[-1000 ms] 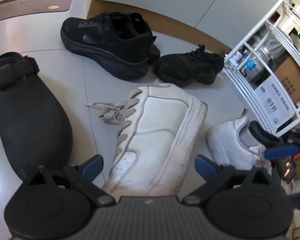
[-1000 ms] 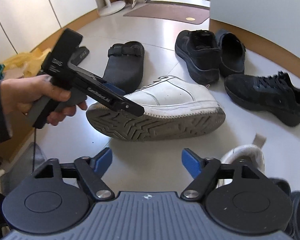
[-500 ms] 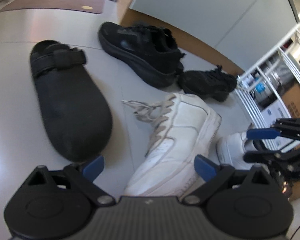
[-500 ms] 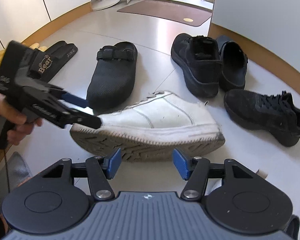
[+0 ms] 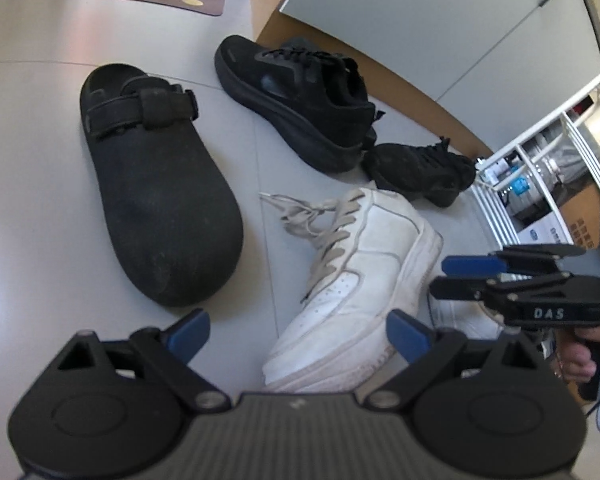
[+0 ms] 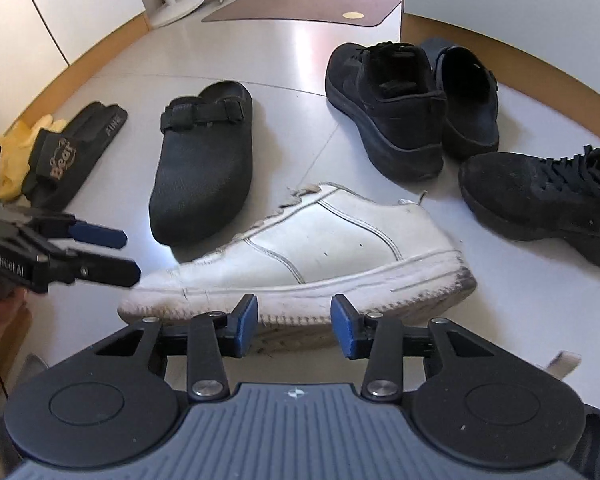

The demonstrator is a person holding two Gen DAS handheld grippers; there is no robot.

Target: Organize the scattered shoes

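Observation:
A white sneaker (image 6: 312, 248) lies on the floor, seen in the left wrist view (image 5: 360, 288) too. My right gripper (image 6: 294, 326) is open with a narrow gap, empty, close above the sneaker's sole edge. My left gripper (image 5: 298, 332) is open and empty, just short of the sneaker's toe. A black clog (image 5: 156, 196) lies left of the sneaker. A black sneaker (image 5: 300, 96) and a second black sneaker (image 5: 420, 172) lie beyond. A second white shoe (image 5: 460, 316) is mostly hidden behind the right gripper.
A second black clog (image 6: 468, 96) lies beside the black sneaker. A black slide sandal (image 6: 72, 148) and a yellow cloth (image 6: 12, 156) lie at the far left. A white wire rack (image 5: 540, 168) stands at the right. A brown mat (image 6: 308, 10) lies beyond.
The white sneaker has settled from tilted on its edge to flat on the floor. My left gripper has drawn back from it. My right gripper has narrowed and moved closer to the sneaker.

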